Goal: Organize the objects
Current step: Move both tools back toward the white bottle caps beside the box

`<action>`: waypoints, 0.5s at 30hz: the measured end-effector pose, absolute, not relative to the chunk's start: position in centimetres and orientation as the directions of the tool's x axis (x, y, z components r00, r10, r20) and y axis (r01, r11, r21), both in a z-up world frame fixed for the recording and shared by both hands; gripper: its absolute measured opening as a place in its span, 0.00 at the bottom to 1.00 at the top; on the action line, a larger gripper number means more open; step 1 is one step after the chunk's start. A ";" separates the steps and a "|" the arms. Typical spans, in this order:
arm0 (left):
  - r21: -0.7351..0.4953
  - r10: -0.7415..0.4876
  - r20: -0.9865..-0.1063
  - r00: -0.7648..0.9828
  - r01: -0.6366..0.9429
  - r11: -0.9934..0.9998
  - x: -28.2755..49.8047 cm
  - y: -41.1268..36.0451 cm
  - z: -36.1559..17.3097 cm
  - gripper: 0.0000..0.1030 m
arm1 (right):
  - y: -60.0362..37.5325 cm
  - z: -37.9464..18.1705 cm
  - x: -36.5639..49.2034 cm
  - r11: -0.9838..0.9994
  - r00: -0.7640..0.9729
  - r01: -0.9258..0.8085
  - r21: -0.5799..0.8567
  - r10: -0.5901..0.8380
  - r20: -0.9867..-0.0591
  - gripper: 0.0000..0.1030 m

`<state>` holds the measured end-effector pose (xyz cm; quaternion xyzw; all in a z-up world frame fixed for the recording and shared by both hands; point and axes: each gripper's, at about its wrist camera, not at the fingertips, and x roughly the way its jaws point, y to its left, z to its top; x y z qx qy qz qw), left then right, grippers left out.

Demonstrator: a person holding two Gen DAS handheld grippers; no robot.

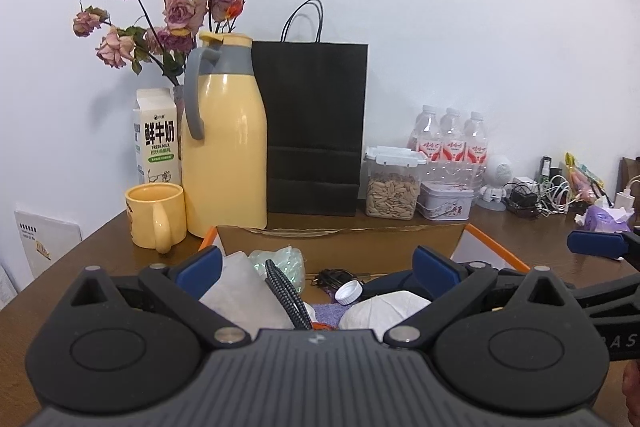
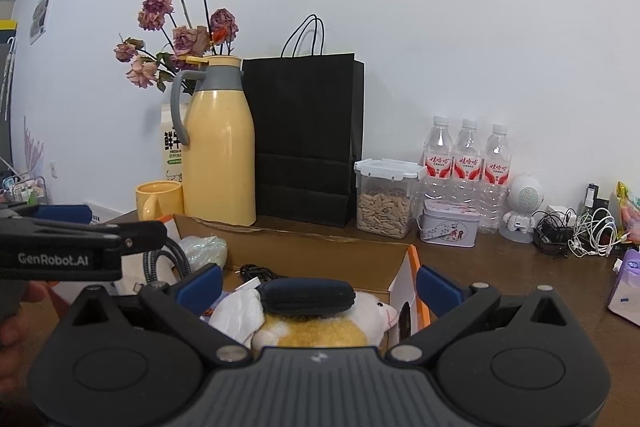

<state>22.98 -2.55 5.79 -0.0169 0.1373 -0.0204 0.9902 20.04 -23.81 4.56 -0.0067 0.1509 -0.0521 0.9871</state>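
Hovering over the open brown cardboard box (image 1: 344, 241) on the dark wooden table (image 1: 100, 247), I judge much is already gathered inside — a white-and-yellow plush toy (image 2: 316, 331), a dark oval pouch (image 2: 306, 297), a braided grey cable (image 1: 286, 291), a white bottle cap (image 1: 349, 293). My left gripper (image 1: 318, 267) and right gripper (image 2: 318, 285) both stand spread, holding nothing. Behind the box rim the tall yellow thermos jug (image 1: 226, 147) crowds close; right of it the table is free.

My right gripper (image 2: 319, 285): jaws spread wide, nothing pinched between them.
Under my fingers: open cardboard box (image 2: 320, 253) holding a plush toy (image 2: 320, 331) with a dark pouch (image 2: 306, 297) lying on it.
My left gripper (image 2: 60, 227): at frame left, over the box.
Behind the box: yellow jug (image 2: 220, 155), yellow mug (image 2: 158, 199), black paper bag (image 2: 306, 139).
Right of bag: seed container (image 2: 386, 199), tin (image 2: 448, 227), three water bottles (image 2: 466, 163).
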 end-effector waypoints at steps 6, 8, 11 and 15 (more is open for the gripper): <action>-0.028 -0.055 -0.273 0.961 0.049 0.998 20.8 -2.1 6.0 1.00 | -23.1 4.8 18.3 0.994 0.945 0.102 -0.028 -0.106 -0.310 1.00; -0.023 -0.051 -0.276 0.960 0.046 0.999 20.2 -1.9 6.1 1.00 | -22.9 4.8 17.6 0.994 0.942 0.104 -0.027 -0.107 -0.318 1.00; -0.017 -0.044 -0.281 0.959 0.041 0.999 19.3 -1.4 6.0 1.00 | -22.6 4.7 16.7 0.994 0.938 0.105 -0.025 -0.107 -0.330 1.00; -0.008 -0.027 -0.290 0.957 0.026 1.000 18.1 -0.7 5.9 1.00 | -22.2 4.3 15.7 0.994 0.929 0.104 -0.028 -0.107 -0.354 1.00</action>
